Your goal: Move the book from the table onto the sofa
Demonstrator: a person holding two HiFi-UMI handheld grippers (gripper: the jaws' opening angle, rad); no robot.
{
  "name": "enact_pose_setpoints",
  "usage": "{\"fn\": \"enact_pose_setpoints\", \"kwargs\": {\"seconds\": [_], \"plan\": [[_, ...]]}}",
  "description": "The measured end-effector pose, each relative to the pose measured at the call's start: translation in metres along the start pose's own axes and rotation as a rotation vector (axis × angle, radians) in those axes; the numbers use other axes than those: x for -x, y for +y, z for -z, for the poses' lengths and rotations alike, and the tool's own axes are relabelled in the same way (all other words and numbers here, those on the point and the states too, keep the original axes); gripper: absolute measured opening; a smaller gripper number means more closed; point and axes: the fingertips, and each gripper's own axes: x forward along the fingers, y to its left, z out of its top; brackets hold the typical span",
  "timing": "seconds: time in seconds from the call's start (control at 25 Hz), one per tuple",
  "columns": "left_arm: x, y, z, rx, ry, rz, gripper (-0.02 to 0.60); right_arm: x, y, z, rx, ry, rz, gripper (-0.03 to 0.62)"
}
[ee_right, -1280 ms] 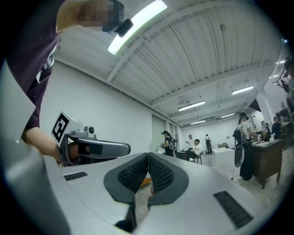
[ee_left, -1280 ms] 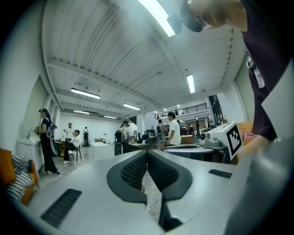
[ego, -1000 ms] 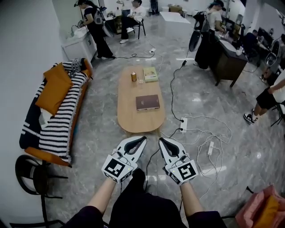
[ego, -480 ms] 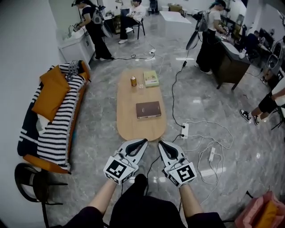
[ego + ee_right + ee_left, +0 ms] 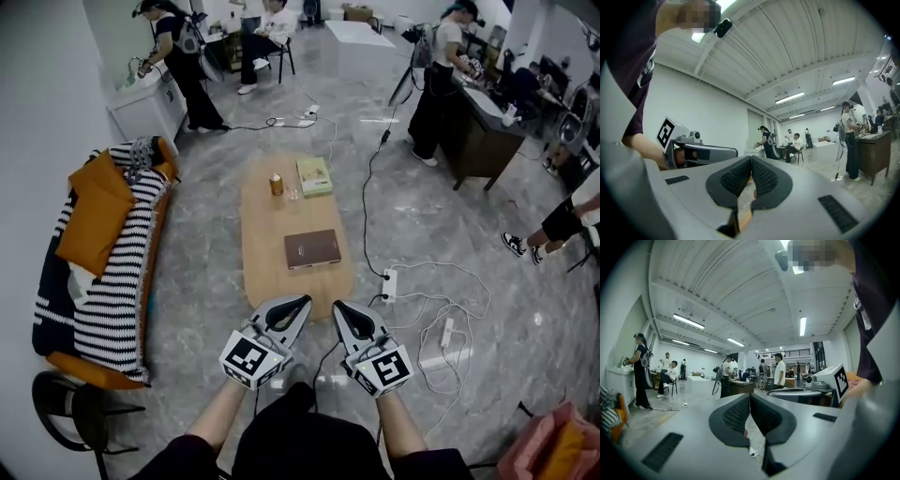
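A brown book (image 5: 312,248) lies flat on the near half of the oval wooden table (image 5: 262,262). The striped sofa (image 5: 103,281) with orange cushions stands to the table's left. Side by side, just short of the table's near end, both grippers point forward and level. My left gripper (image 5: 302,302) is shut with nothing in it, and my right gripper (image 5: 337,307) is shut and empty too. In the left gripper view the jaws (image 5: 750,397) meet at the tips; the right gripper view shows the same (image 5: 751,159).
A green book (image 5: 314,175), a can (image 5: 277,184) and a small glass (image 5: 292,193) sit at the table's far end. Cables and power strips (image 5: 386,286) trail over the floor right of the table. A black chair (image 5: 70,412) stands at the near left. Several people work at the back.
Both grippers and the camera have moved forward toward the table; its near end and the brown book now lie closer to the fingertips. The jaws stayed shut.
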Motion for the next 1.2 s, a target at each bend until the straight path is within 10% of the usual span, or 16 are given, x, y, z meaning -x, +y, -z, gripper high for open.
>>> {"fn": "enact_pose_setpoints", "kwargs": {"seconds": [1.2], "plan": [[-0.070, 0.130, 0.031, 0.060, 0.043, 0.026, 0.015, -0.117, -0.087, 0.031, -0.030, 0.051, 0.054, 0.025]]}}
